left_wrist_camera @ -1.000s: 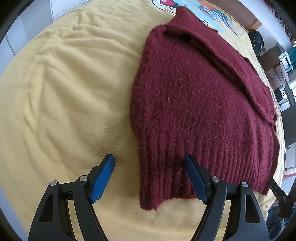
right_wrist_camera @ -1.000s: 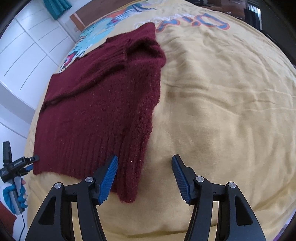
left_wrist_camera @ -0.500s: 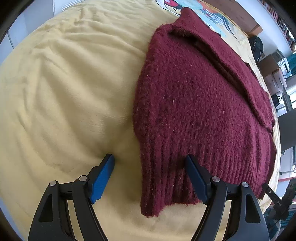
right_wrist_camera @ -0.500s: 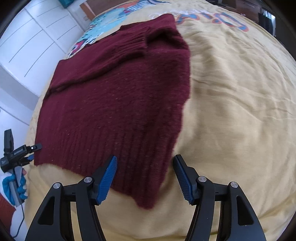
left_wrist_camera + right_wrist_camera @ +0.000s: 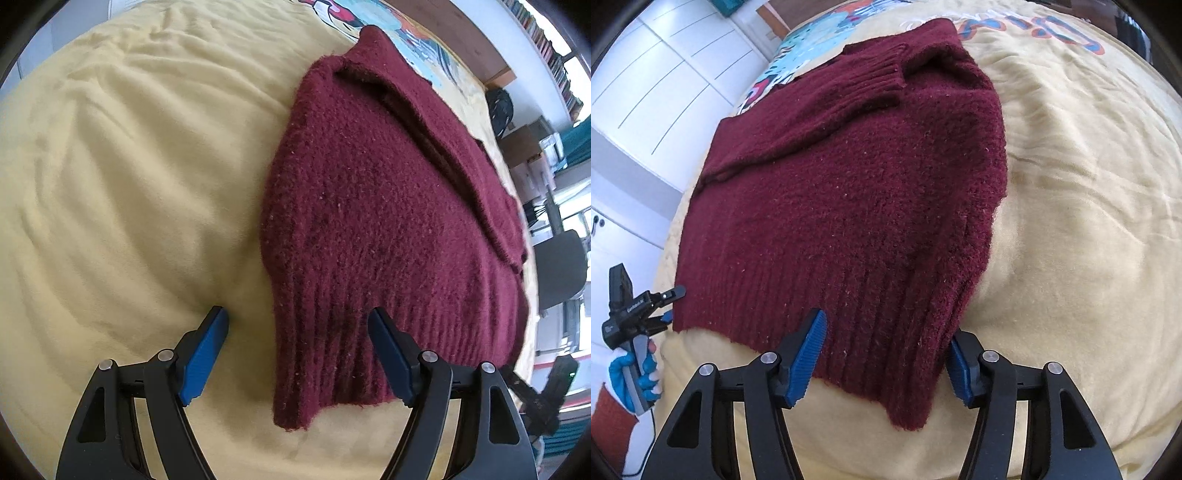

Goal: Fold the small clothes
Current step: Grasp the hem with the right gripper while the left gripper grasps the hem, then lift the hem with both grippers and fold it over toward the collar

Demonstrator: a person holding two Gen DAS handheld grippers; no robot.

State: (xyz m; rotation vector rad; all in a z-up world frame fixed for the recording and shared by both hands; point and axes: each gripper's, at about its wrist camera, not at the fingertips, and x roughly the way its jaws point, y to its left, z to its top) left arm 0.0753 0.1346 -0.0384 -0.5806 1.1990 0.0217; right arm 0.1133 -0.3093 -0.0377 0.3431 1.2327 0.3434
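A dark red knitted sweater (image 5: 373, 206) lies flat on a yellow blanket (image 5: 118, 177), with a sleeve folded across its upper part. My left gripper (image 5: 299, 325) is open, its blue pads (image 5: 207, 350) straddling the sweater's near left hem corner. My right gripper (image 5: 886, 328) is open around the near right hem corner of the sweater (image 5: 849, 206). The left gripper also shows in the right wrist view (image 5: 639, 306), held by a blue-gloved hand.
The yellow blanket (image 5: 1089, 221) has a colourful print (image 5: 812, 48) at its far end. White cupboard doors (image 5: 646, 74) stand to the left in the right wrist view. A chair (image 5: 561, 269) and boxes (image 5: 528, 144) stand beyond the bed.
Both grippers have moved forward and down onto the sweater's hem. The right gripper has shifted left, so the hem corner now lies between its pads.
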